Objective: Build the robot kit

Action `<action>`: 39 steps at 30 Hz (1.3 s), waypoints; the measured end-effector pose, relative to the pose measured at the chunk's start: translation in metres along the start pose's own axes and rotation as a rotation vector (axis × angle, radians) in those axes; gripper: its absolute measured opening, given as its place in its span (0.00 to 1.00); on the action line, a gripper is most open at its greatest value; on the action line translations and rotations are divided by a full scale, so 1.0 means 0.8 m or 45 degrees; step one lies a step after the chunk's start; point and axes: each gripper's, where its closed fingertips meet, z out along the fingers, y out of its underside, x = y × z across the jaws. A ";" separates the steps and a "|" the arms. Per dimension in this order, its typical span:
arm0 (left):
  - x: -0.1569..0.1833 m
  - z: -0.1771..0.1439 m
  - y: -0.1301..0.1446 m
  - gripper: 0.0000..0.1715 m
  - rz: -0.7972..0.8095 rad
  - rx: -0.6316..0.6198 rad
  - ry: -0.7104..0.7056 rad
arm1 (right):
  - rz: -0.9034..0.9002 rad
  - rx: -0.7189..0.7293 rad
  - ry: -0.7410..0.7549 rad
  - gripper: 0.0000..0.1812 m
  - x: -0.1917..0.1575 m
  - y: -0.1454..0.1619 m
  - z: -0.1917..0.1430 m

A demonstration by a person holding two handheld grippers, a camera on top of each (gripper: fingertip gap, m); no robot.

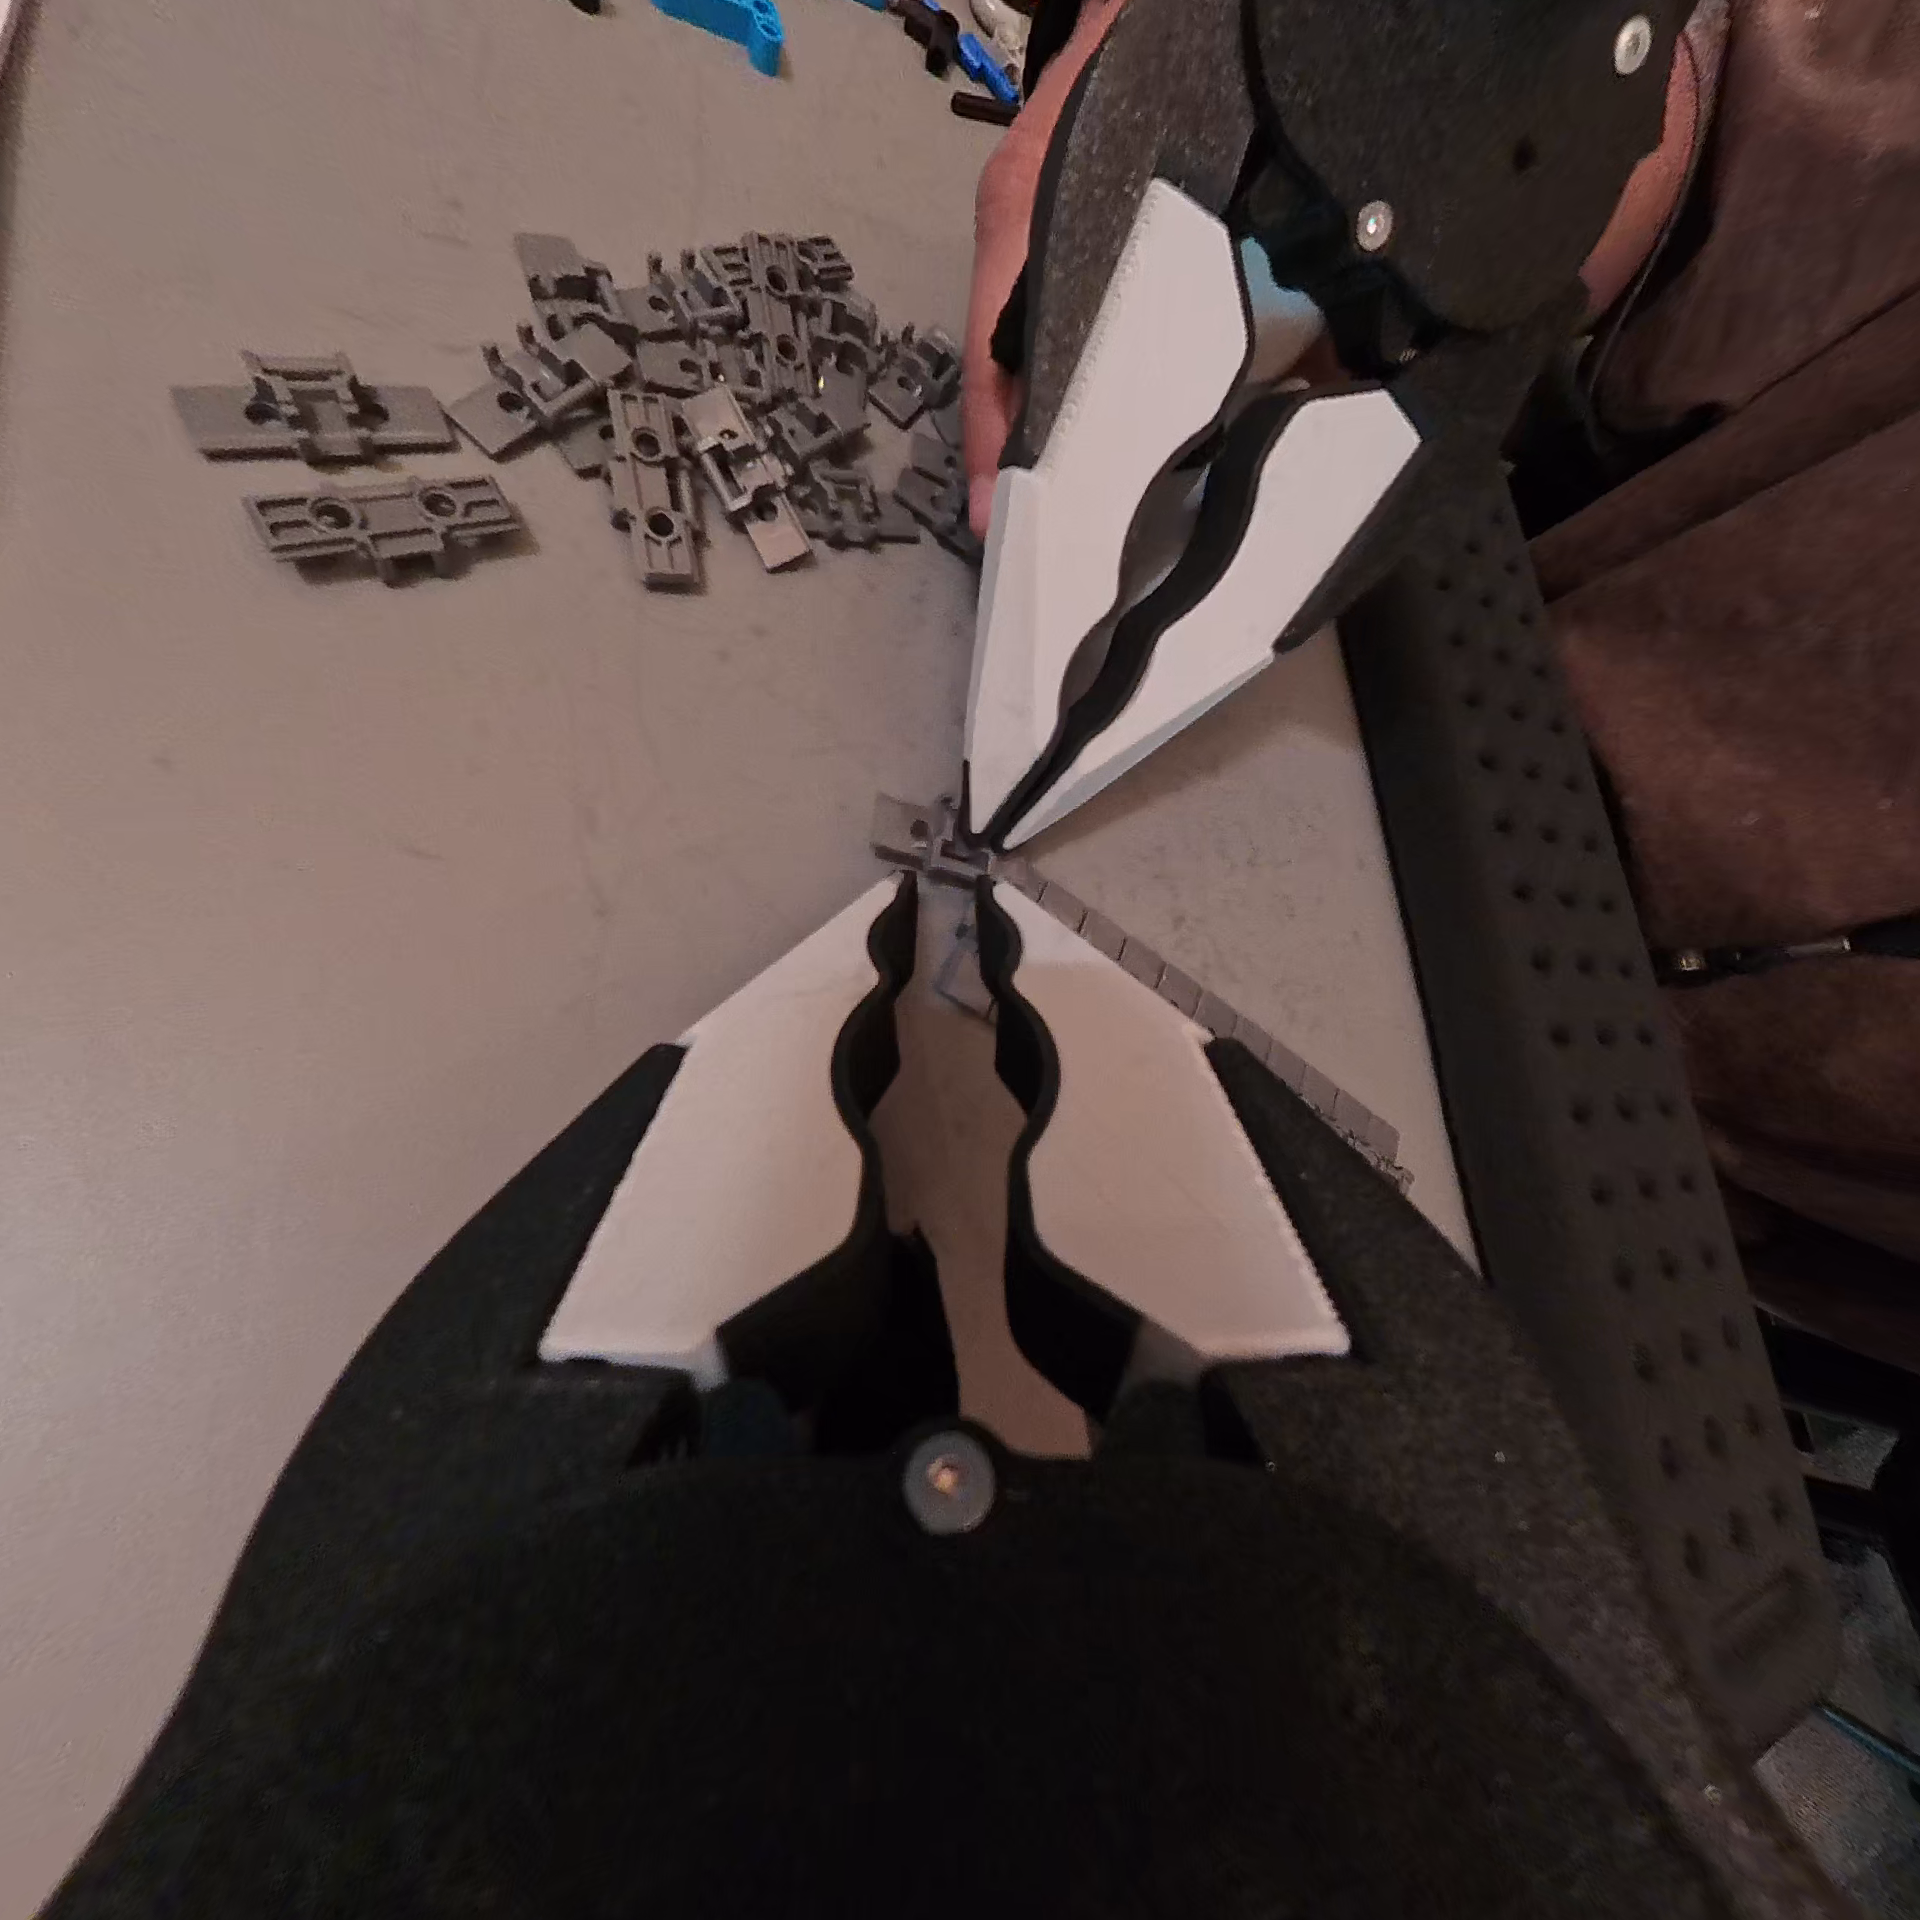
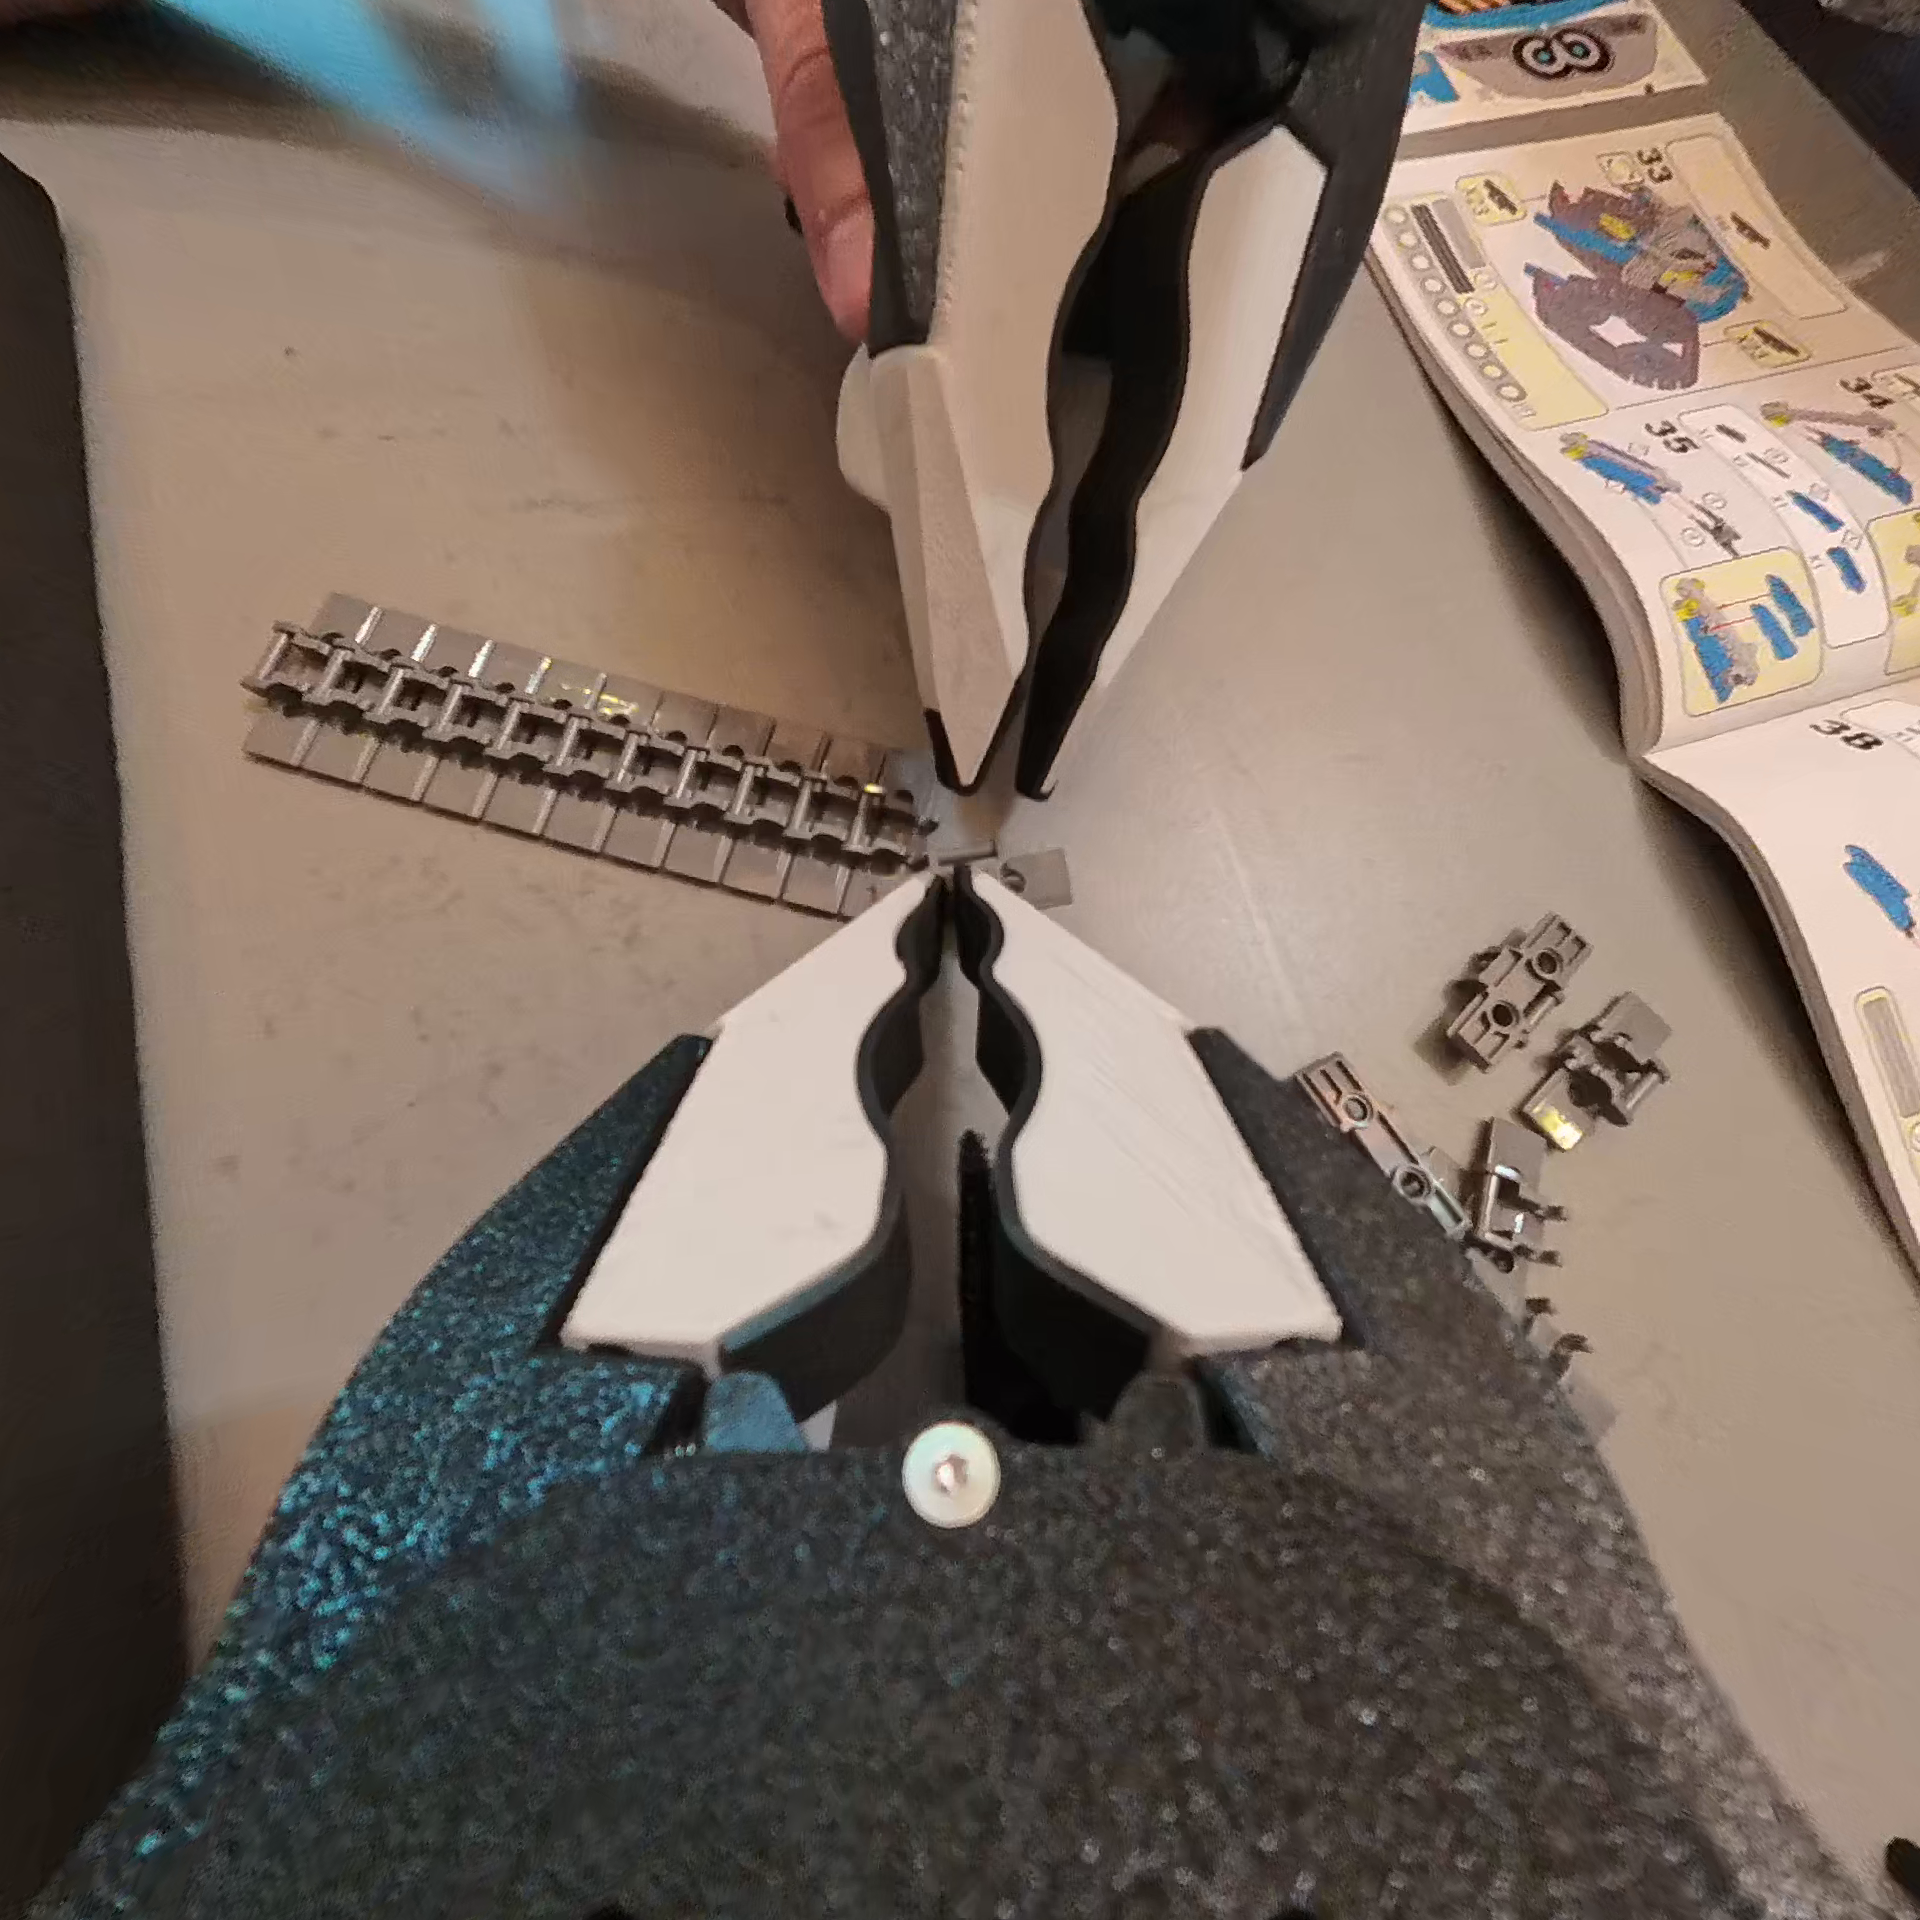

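Note:
A chain of grey track links lies flat on the beige table; it also shows in the left wrist view. My left gripper pinches the chain's end link between its tips, jaws a link's width apart; it comes in from the top in the right wrist view. My right gripper is shut on a single grey link and holds it against the chain's end. In the left wrist view it meets my left gripper tip to tip, with the link at its tips.
A pile of loose grey links lies at the far left, also seen in the right wrist view. An open instruction booklet lies at the right. Blue and black parts sit at the far edge. A black perforated strap runs along the right. Less than 4 cm separates the two grippers' tips. Both grippers' tips are roughly 20 cm from the black perforated strap.

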 end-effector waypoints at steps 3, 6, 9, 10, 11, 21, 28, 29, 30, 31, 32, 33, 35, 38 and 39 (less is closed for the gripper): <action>-0.003 -0.001 -0.001 0.06 0.003 0.009 -0.015 | 0.000 -0.017 -0.007 0.01 0.000 0.004 0.001; -0.004 -0.002 -0.001 0.06 -0.004 0.013 -0.014 | -0.015 0.009 -0.029 0.01 -0.002 -0.001 -0.005; -0.005 -0.004 -0.001 0.06 -0.012 0.023 -0.004 | -0.109 0.037 -0.092 0.00 -0.007 -0.006 -0.013; -0.004 -0.005 -0.001 0.06 -0.019 0.026 0.010 | -0.162 0.028 -0.115 0.00 -0.007 -0.005 -0.014; -0.001 -0.005 0.000 0.06 -0.033 0.030 0.036 | -0.212 0.028 -0.144 0.00 -0.005 -0.005 -0.014; 0.005 -0.007 0.017 0.06 -0.116 -0.015 0.145 | -0.599 -0.162 -0.543 0.00 -0.010 -0.006 0.004; 0.000 -0.015 0.011 0.06 -0.148 0.047 0.165 | -0.738 -0.207 -0.614 0.00 -0.003 -0.012 0.004; 0.000 -0.016 0.009 0.06 -0.149 0.057 0.170 | -0.738 -0.220 -0.638 0.00 -0.003 -0.011 0.004; 0.000 -0.017 0.008 0.06 -0.153 0.068 0.171 | -0.734 -0.244 -0.665 0.00 -0.002 -0.009 0.003; -0.001 -0.018 0.007 0.06 -0.158 0.073 0.173 | -0.742 -0.267 -0.677 0.00 -0.001 -0.007 0.003; -0.001 -0.018 0.008 0.06 -0.163 0.073 0.175 | -0.756 -0.278 -0.686 0.00 0.000 -0.006 0.004; -0.001 -0.018 0.008 0.06 -0.164 0.071 0.177 | -0.761 -0.278 -0.702 0.00 -0.001 -0.007 0.004; 0.000 -0.016 0.009 0.07 -0.160 0.062 0.178 | -0.757 -0.282 -0.746 0.00 -0.007 -0.007 0.004; 0.000 -0.014 0.011 0.07 -0.156 0.047 0.178 | -0.780 -0.283 -0.759 0.00 -0.010 -0.008 0.008; 0.000 -0.013 0.011 0.06 -0.154 0.042 0.174 | -0.778 -0.272 -0.769 0.00 -0.011 -0.009 0.009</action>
